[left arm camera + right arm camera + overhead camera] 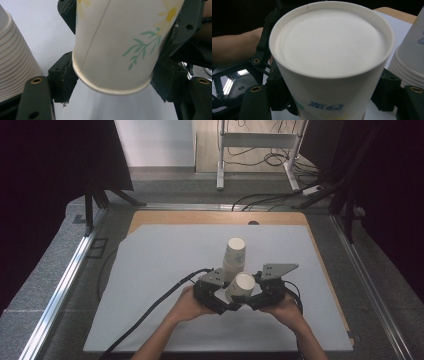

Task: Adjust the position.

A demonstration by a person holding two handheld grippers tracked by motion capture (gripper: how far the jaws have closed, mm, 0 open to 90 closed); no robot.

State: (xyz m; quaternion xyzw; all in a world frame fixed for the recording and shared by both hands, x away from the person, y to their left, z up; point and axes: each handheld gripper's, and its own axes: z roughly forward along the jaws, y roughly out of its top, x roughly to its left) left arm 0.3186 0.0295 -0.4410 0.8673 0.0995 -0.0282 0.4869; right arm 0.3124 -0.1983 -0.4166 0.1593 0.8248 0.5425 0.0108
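Note:
A single white paper cup point(241, 287) with a flower print is held tilted just above the white sheet, between both grippers. My left gripper point(226, 305) is shut on the paper cup point(112, 50) near its rolled rim, one pad point(62, 80) pressing each side. My right gripper point(254, 301) is shut on the same cup point(329, 52) nearer its closed base, which faces that gripper's camera. A tall stack of upside-down paper cups point(234, 252) stands right behind the held cup, seen as the stack point(15, 62) and the stack point(409, 57) in the gripper views.
A white sheet point(160, 270) covers most of the wooden table point(200, 216). Metal rails point(65, 275) run along both sides. Cables point(150, 312) trail from the grippers toward the near edge. A frame and wires stand on the floor beyond the table.

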